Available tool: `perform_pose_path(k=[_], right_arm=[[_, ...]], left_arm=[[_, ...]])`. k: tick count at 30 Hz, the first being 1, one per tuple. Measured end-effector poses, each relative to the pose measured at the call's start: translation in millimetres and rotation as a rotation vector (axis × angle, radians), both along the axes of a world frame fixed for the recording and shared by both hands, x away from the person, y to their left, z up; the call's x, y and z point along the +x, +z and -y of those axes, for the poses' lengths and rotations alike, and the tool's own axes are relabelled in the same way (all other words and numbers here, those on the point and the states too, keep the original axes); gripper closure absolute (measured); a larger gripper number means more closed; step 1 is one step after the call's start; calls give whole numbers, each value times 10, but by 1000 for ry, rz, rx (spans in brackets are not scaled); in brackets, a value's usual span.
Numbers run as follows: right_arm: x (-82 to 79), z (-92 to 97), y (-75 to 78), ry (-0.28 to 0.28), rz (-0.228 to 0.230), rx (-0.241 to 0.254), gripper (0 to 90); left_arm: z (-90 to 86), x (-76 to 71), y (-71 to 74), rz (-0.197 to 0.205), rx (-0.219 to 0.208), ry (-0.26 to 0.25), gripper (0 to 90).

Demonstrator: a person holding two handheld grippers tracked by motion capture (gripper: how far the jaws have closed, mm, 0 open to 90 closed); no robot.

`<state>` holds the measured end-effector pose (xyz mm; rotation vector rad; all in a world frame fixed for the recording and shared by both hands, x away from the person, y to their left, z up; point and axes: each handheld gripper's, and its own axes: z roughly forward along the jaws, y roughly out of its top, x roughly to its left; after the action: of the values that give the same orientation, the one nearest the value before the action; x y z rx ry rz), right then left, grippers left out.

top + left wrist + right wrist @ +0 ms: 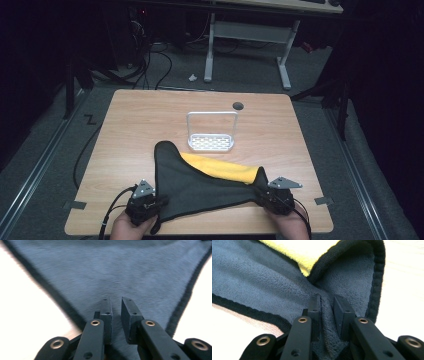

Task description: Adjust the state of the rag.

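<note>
While both near corners of the dark cloth (200,187) sit on the desk (150,115), I have my right gripper (327,302) pinching a fold and my left gripper (116,306) nearly pressed together over its corner. Lifting and folding remain, I judge; yellow cloth (220,167) underneath.

A white wire rack (211,134) stands mid-table (130,125), a round hole (238,106) behind it.

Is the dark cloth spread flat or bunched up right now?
Neither fully: the dark cloth lies stretched between the left gripper and right gripper, one corner trailing toward the white rack, partly covering a yellow cloth.
</note>
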<state>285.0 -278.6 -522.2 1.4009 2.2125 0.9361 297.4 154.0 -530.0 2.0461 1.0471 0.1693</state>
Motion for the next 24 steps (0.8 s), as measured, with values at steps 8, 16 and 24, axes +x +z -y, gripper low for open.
perform_pose_path(k=[8,16,24], right_arm=[[-29,-13,51,2,16,5,711],[30,-3,125,-42,83,7,702],[21,-110,-12,-13,31,-37,702]], left_arm=[[-35,49,20,1,1,50,783],[358,213,37,-9,-34,-32,687],[259,123,4,10,-2,-41,717]])
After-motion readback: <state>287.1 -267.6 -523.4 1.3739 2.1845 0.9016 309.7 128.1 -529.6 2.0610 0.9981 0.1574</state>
